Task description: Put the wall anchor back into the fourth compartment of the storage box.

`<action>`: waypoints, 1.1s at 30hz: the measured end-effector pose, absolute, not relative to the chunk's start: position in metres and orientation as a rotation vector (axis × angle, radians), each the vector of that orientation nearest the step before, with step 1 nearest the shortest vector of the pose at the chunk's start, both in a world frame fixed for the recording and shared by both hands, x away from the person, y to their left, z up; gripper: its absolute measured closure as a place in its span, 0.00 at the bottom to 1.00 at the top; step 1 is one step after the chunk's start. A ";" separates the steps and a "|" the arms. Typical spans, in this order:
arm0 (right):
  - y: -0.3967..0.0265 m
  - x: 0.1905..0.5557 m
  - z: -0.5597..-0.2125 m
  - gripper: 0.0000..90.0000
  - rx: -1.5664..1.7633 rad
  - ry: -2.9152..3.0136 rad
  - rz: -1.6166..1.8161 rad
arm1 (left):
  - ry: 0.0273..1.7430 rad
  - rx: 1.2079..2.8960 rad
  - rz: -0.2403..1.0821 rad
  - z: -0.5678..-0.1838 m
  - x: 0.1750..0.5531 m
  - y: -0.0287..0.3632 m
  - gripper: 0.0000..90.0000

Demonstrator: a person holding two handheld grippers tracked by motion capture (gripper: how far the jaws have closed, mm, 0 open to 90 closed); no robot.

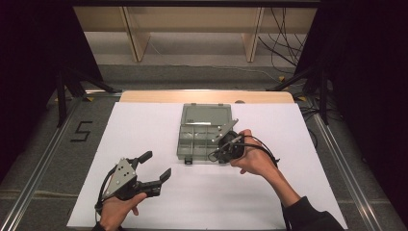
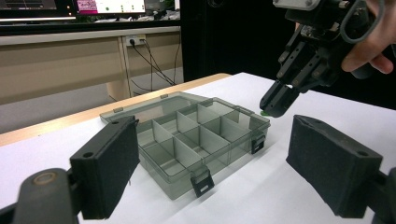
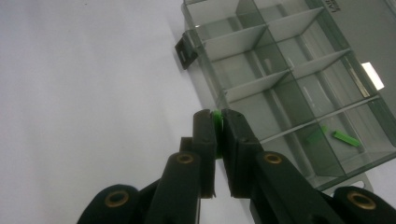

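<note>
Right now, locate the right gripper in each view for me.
High view: right gripper, centre-right, over the organizer box's near right corner.
Left gripper view: upper right, above that corner.
Right gripper view: bottom centre, jaws shut on a small green piece.
Shared landmark: the organizer box.

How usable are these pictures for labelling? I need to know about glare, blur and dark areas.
High view: dark at both sides, the white table sheet evenly lit, the organiser box small and soft. Left gripper view: box sharp, its own near jaws slightly soft. Right gripper view: a bright glare patch on the box lid; the small green piece pinched in the right gripper is clear.
</note>
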State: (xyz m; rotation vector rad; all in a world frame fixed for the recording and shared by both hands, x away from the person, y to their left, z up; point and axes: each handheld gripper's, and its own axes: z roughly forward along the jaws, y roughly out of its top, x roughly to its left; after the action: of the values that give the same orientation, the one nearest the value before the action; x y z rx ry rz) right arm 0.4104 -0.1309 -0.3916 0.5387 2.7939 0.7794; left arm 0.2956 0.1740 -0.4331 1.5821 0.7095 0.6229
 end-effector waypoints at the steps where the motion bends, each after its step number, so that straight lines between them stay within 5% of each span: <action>1: -0.132 0.412 -0.391 0.93 0.543 2.788 0.782 | 0.689 1.570 0.623 -0.433 0.297 0.174 0.18; 33: -0.154 0.463 -0.400 0.93 0.722 2.648 0.801 | 0.711 1.581 0.621 -0.433 0.295 0.174 0.18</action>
State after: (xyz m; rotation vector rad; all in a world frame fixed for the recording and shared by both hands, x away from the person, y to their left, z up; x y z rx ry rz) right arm 0.4633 -0.1538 -0.3998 0.7222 2.6479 0.8008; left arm 0.2954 0.1738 -0.4331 1.5811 0.7112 0.6210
